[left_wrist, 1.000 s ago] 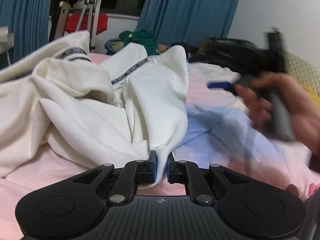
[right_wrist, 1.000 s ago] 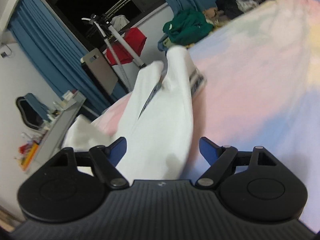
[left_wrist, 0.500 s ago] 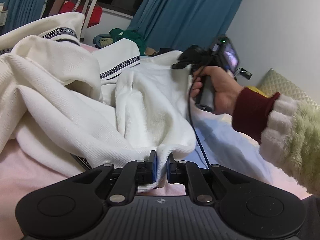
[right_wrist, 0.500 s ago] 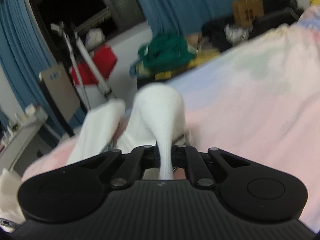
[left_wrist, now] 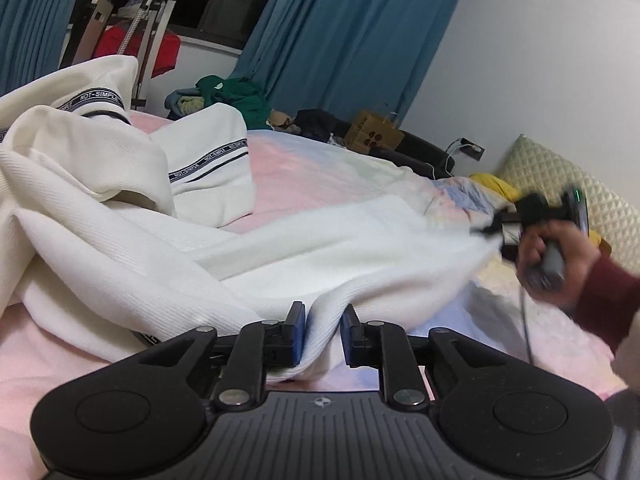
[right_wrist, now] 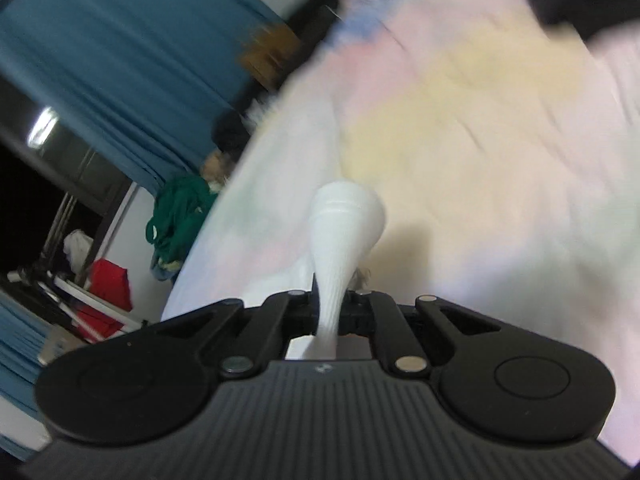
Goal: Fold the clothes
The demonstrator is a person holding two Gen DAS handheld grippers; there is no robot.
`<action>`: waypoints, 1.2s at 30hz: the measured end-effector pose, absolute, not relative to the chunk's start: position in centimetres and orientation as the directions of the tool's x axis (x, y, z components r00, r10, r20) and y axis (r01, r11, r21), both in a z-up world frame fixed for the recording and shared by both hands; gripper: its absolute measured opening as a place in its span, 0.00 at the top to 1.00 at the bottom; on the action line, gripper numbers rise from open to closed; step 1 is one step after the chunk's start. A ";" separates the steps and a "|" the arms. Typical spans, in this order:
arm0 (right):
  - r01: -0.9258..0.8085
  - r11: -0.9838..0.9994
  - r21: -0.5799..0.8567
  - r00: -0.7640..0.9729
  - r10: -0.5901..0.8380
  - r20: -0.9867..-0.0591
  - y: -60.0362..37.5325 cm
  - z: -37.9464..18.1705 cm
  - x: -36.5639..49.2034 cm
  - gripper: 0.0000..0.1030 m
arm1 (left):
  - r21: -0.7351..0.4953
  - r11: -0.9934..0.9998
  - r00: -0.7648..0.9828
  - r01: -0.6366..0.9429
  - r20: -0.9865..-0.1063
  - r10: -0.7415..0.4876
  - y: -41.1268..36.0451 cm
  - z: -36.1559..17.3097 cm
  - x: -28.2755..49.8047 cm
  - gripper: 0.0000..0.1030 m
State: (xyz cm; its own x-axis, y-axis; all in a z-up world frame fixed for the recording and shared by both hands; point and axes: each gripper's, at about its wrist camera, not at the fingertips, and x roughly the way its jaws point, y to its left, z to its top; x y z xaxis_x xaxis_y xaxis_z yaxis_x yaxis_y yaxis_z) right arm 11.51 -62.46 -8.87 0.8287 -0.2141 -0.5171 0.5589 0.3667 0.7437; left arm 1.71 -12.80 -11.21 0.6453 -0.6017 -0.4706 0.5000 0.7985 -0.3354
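A white ribbed garment [left_wrist: 120, 216] with black lettered trim lies bunched on the pastel bed sheet [left_wrist: 320, 168]. My left gripper [left_wrist: 323, 330] sits at its near edge, and a fold of the fabric fills the narrow gap between the blue pads. From there the cloth stretches right, blurred, to my right gripper [left_wrist: 492, 234], held by a hand in a dark red sleeve. In the right wrist view the right gripper [right_wrist: 330, 308] is shut on a fold of the white garment [right_wrist: 344, 220], which sticks out past the fingers above the sheet [right_wrist: 480, 160].
A pile of green clothes [left_wrist: 236, 96] and a cardboard box [left_wrist: 372, 136] sit past the far side of the bed. A quilted pillow [left_wrist: 560, 184] lies at the right. Blue curtains [left_wrist: 360, 32] and a drying rack with red cloth [left_wrist: 120, 44] stand behind.
The right gripper closed on the garment's far part and pulled it rightward across the bed, drawing the cloth out. The gap between the left pads is slightly wider than before.
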 end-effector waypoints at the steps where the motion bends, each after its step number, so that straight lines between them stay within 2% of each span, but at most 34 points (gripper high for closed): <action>1: 0.558 0.345 0.754 0.827 -0.165 -0.537 -63.1 -10.1 11.0 0.95 | -0.342 0.799 0.642 0.494 -0.477 -0.601 -12.7 -11.2 1.7 0.79; 3: 0.577 0.309 0.756 0.810 -0.103 -0.577 -63.7 -12.0 9.9 0.94 | -0.349 0.804 0.637 0.482 -0.491 -0.595 -12.6 -11.2 2.0 0.76; 8: 0.532 0.210 0.820 0.838 0.003 -0.545 -64.4 -14.0 8.9 0.92 | -0.311 0.826 0.640 0.471 -0.523 -0.562 -12.8 -11.3 1.9 0.71; 11: 0.533 0.261 0.805 0.831 0.018 -0.556 -64.2 -13.8 9.0 0.91 | -0.303 0.828 0.644 0.472 -0.523 -0.558 -12.8 -10.9 0.9 0.61; 13: 0.534 0.264 0.804 0.828 0.033 -0.560 -64.0 -14.0 8.8 0.89 | -0.313 0.826 0.644 0.469 -0.519 -0.562 -12.7 -10.5 0.4 0.50; 19: 0.525 0.251 0.814 0.832 0.049 -0.552 -64.0 -14.6 8.7 0.76 | -0.409 0.807 0.635 0.427 -0.499 -0.589 -11.6 -9.8 0.2 0.24; 21: 0.518 0.261 0.815 0.836 0.050 -0.547 -64.0 -14.4 9.1 0.73 | -0.449 0.797 0.634 0.403 -0.492 -0.597 -11.2 -9.8 0.4 0.23; 28: 0.512 0.322 0.796 0.836 0.027 -0.549 -64.4 -14.2 9.9 0.76 | -0.512 0.786 0.631 0.346 -0.493 -0.599 -10.7 -10.4 1.5 0.22; 30: 0.516 0.342 0.785 0.835 0.002 -0.550 -64.6 -13.9 10.1 0.89 | -0.508 0.788 0.632 0.347 -0.495 -0.597 -10.8 -10.4 1.5 0.22; 32: 0.518 0.344 0.783 0.838 -0.020 -0.545 -64.8 -13.6 10.1 0.94 | -0.509 0.788 0.632 0.345 -0.495 -0.596 -10.9 -10.4 1.6 0.22; 36: 0.521 0.348 0.779 0.843 -0.064 -0.535 -65.4 -13.0 10.1 0.95 | -0.530 0.780 0.635 0.333 -0.485 -0.601 -10.6 -10.3 1.7 0.22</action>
